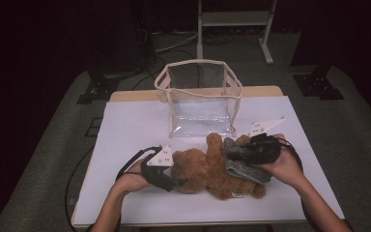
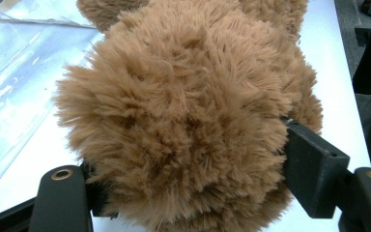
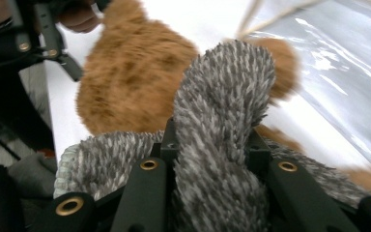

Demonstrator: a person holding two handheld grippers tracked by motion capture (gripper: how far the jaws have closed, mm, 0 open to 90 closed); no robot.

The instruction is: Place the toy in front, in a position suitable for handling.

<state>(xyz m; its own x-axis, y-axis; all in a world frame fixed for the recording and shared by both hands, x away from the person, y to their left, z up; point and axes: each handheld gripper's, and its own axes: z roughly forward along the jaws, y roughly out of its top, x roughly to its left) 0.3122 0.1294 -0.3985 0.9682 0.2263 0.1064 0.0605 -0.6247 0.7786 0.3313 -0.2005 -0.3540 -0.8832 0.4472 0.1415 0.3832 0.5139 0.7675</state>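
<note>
The tabletop (image 1: 125,125) carries, beyond both grippers, a clear bag (image 1: 200,96) with cream trim, standing open-topped, with its transparent front lying flat toward the person. Just on the near side of that bag, between the two grippers, lies the brown teddy bear (image 1: 200,169) on its back or side, with a grey knitted scarf (image 1: 241,164) draped across its right-hand part. The left gripper (image 1: 174,181) is pinching the bear's plush head: in the left gripper view the fur (image 2: 183,121) bulges between the two black jaws, which press in on either side. The right gripper (image 1: 236,152) is clamped on the scarf; in the right gripper view a fold of the grey knit (image 3: 222,125) rises squeezed between its jaws, with the bear beyond it. As I read it, the step in hand is dressing or undressing the bear, one gripper steadying the toy while the other works the scarf. The next move likely calls for the left gripper to hold the head firmly while the right draws the scarf along the neck without dragging the bear toward the bag.
</note>
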